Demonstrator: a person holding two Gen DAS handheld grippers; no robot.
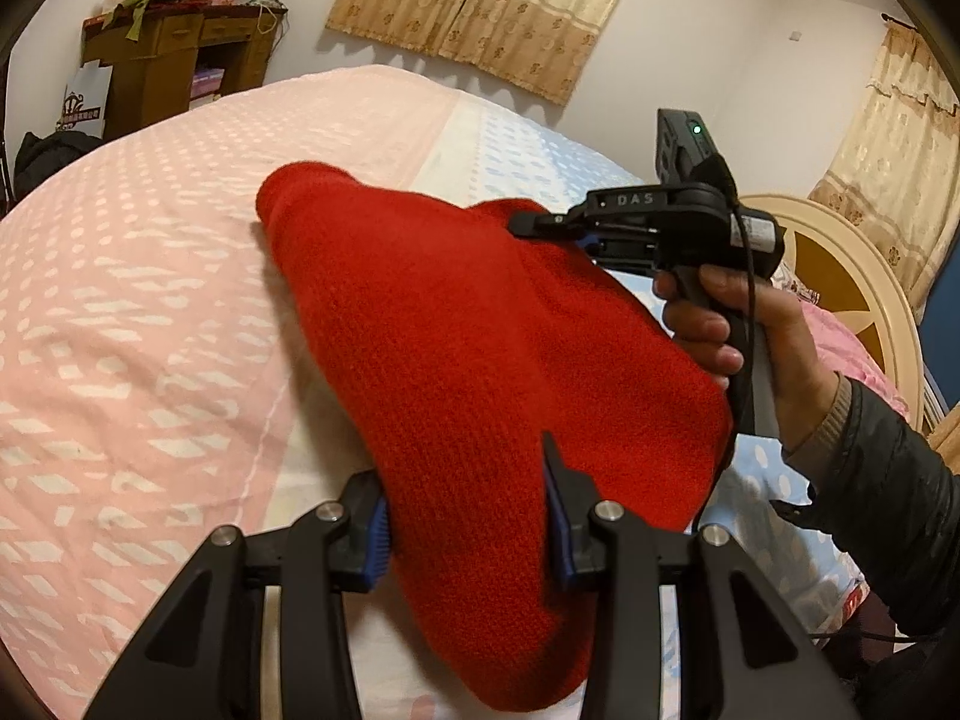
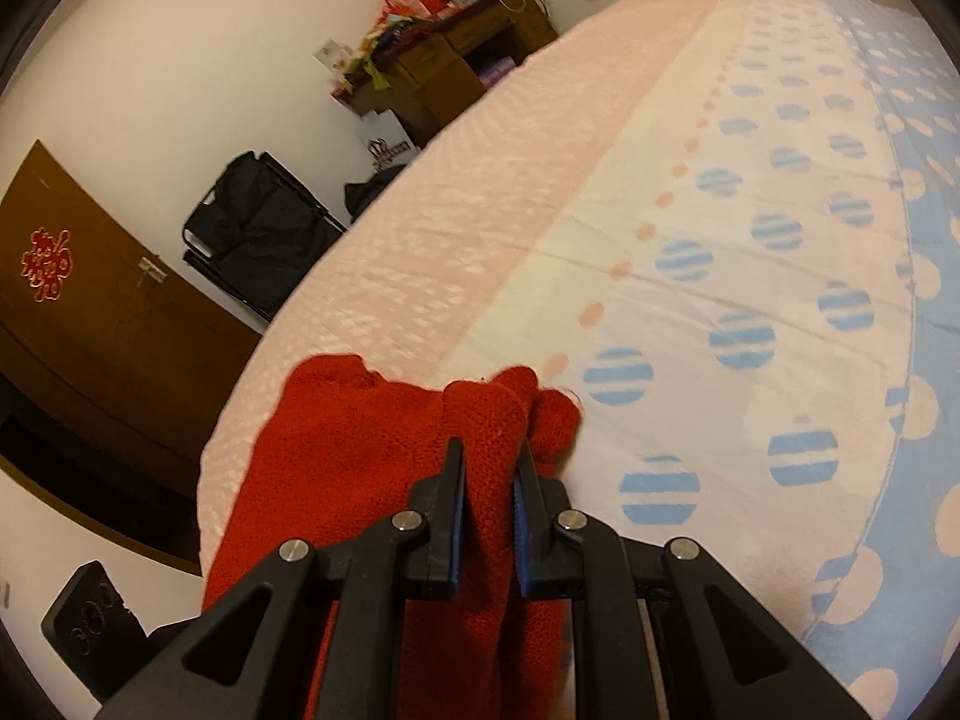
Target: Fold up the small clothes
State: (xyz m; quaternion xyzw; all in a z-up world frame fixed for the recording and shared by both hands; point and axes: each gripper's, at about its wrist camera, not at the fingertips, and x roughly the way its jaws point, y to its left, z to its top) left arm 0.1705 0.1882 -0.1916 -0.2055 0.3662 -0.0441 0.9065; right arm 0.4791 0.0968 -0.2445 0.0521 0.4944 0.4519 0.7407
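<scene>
While we hold a red knitted garment (image 1: 480, 360) above the bed (image 1: 150, 300), it fills the middle of the left wrist view, stretched from the lower centre up towards the upper left. Our left tongs (image 1: 468, 516) at the bottom of that frame pinch a thick bunch of the knit between their blue pads. Our right tongs (image 1: 540, 227) come in from the right of the frame, held by a hand (image 1: 744, 336) in a dark sleeve (image 1: 888, 468), nearly pressed together on the garment's far edge. Seen from the right wrist, those tongs (image 2: 489, 480) clamp a fold of red knit (image 2: 372, 450) at the lower centre, with the rest trailing to the lower left over the pink and blue spotted cover
</scene>
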